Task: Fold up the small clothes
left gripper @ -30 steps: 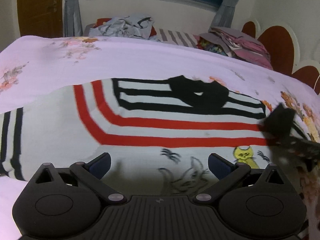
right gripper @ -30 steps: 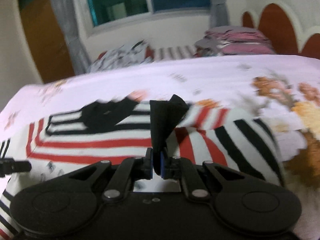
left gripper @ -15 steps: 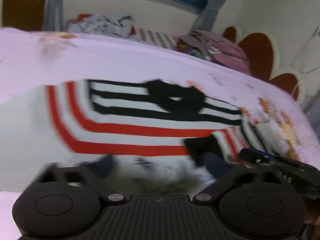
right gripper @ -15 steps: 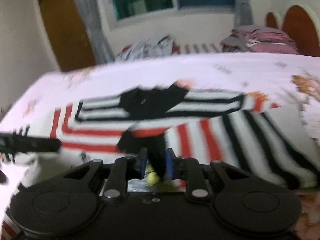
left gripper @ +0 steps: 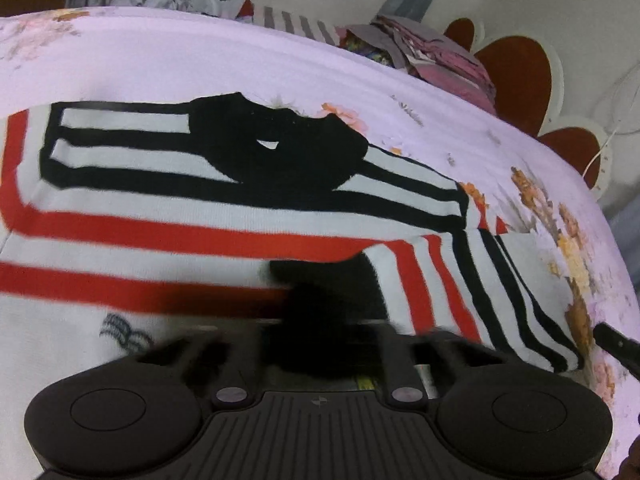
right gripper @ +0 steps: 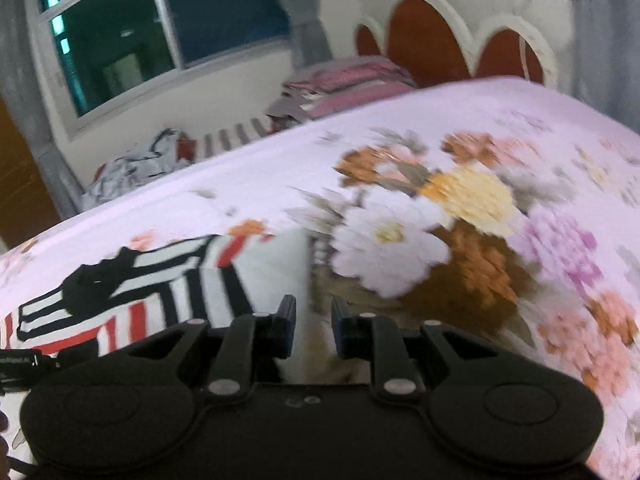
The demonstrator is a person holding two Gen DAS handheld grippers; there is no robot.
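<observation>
Right now the bed (left gripper: 168, 60), under its pale lilac flowered sheet, carries the striped sweater (left gripper: 200, 216) spread flat across its near half, black collar at the far edge. Its right sleeve (left gripper: 472, 280) lies folded inward over the chest, the black cuff (left gripper: 328, 280) resting just ahead of the left gripper (left gripper: 320, 344). Those fingers are blurred behind the cuff, so I cannot tell whether they grip it. The right gripper (right gripper: 314, 330), off the sweater's right edge, has its fingers a little apart and holds nothing. By my reckoning one sleeve is done; the other sleeve and the body fold remain.
</observation>
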